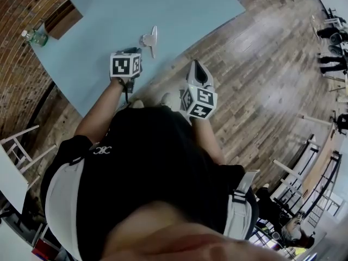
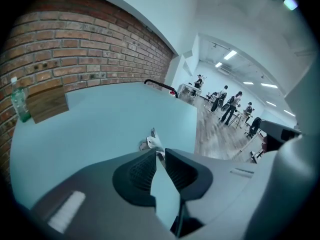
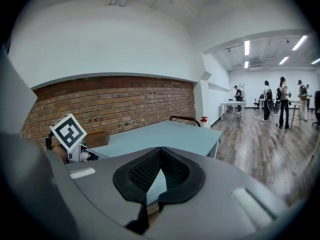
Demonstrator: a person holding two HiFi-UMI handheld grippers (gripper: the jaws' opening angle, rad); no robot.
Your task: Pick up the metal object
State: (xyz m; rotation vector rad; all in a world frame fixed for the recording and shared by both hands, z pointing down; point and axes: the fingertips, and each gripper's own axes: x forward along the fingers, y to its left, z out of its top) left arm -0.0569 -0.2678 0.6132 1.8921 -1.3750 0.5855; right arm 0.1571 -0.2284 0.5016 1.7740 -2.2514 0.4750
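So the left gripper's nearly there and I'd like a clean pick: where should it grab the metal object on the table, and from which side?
Probably the slim bar of the metal object, jaws across its width, coming down from the near side, where the left gripper points at it. The bar is narrow; the round base beside it looks wider.

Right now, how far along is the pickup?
Done: left claw is lined up behind the metal object, jaws slightly apart. In hand: nothing; the object lies untouched on the table. To do: close in, grip, lift. Right claw is shut, empty.
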